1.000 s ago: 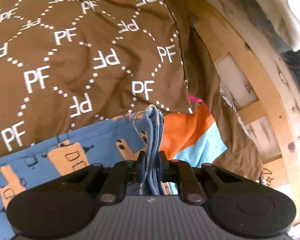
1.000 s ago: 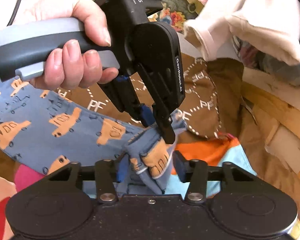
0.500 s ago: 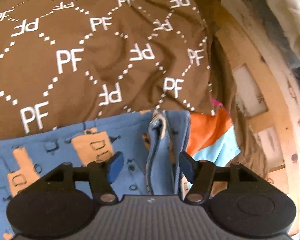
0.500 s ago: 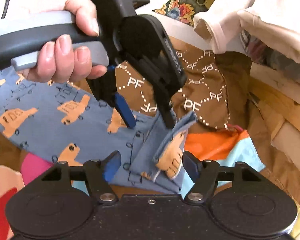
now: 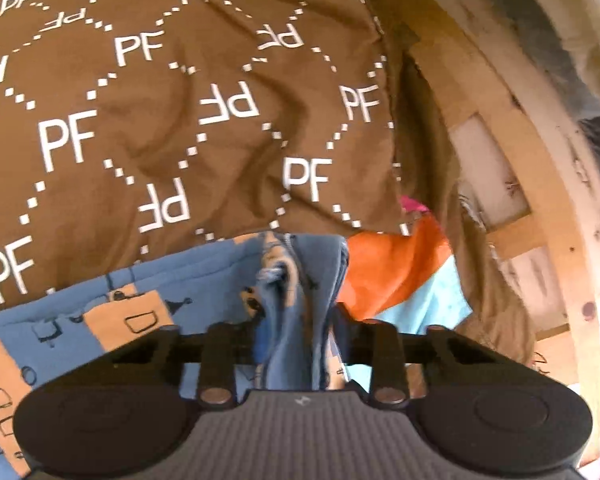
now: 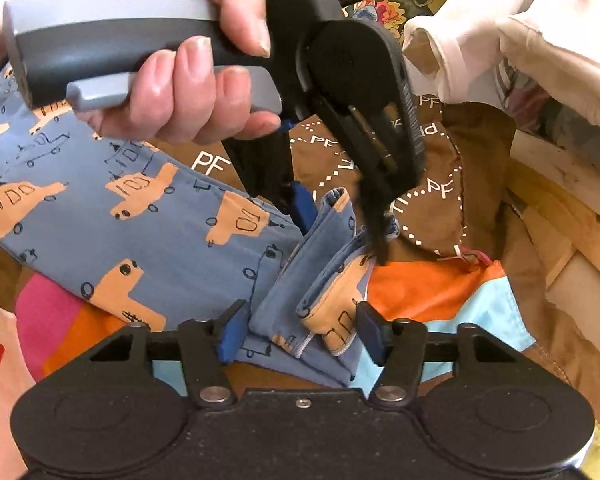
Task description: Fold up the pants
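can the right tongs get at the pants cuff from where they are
Probably yes. The right tongs stand open with the folded cuff of the pants already between their fingers, nothing blocking. The left tongs sit farther up the same cuff.

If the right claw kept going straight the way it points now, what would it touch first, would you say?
Most likely the bunched cuff of the blue pants, lying between the right claw's open fingers; the left claw hangs just beyond, though depth is unclear.
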A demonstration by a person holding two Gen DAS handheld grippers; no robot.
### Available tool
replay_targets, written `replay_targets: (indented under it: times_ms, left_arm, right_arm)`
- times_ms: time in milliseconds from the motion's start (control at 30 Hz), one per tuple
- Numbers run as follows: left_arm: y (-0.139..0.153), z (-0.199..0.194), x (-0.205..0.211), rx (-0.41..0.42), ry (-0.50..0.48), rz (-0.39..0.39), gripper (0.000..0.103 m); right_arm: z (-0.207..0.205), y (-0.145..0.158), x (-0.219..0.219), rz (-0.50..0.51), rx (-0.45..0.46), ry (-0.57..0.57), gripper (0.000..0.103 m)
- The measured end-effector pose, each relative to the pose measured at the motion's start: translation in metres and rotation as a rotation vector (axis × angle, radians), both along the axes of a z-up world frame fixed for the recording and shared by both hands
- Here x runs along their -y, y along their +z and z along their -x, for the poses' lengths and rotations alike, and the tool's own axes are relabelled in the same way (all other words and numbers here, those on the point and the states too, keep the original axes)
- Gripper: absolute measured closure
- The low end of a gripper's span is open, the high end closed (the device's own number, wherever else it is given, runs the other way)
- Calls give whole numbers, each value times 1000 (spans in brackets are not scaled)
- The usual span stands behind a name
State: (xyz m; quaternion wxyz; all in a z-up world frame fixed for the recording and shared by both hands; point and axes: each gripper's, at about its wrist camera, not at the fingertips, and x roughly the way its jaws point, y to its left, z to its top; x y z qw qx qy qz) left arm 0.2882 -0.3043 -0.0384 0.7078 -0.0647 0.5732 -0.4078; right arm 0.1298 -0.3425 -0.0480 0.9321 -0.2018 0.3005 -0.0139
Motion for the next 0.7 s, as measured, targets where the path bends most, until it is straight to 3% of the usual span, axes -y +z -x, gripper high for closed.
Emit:
replay_targets:
  times_ms: [133, 267, 533, 700]
  left_arm:
    - [1, 1, -2, -27, 12, 15, 89]
    - [5, 4, -3, -12, 32, 6, 93]
    - [16, 4, -45, -65, 94, 72, 94]
    - [29, 16, -94, -15, 145, 110, 94]
  right_arm:
    - [1, -1, -2, 5, -9, 13, 63]
    - [2, 2, 2, -28, 2, 6, 77]
    - [18, 33, 10, -182, 83, -5, 81]
    - [18, 47, -10, -268, 76, 61, 81]
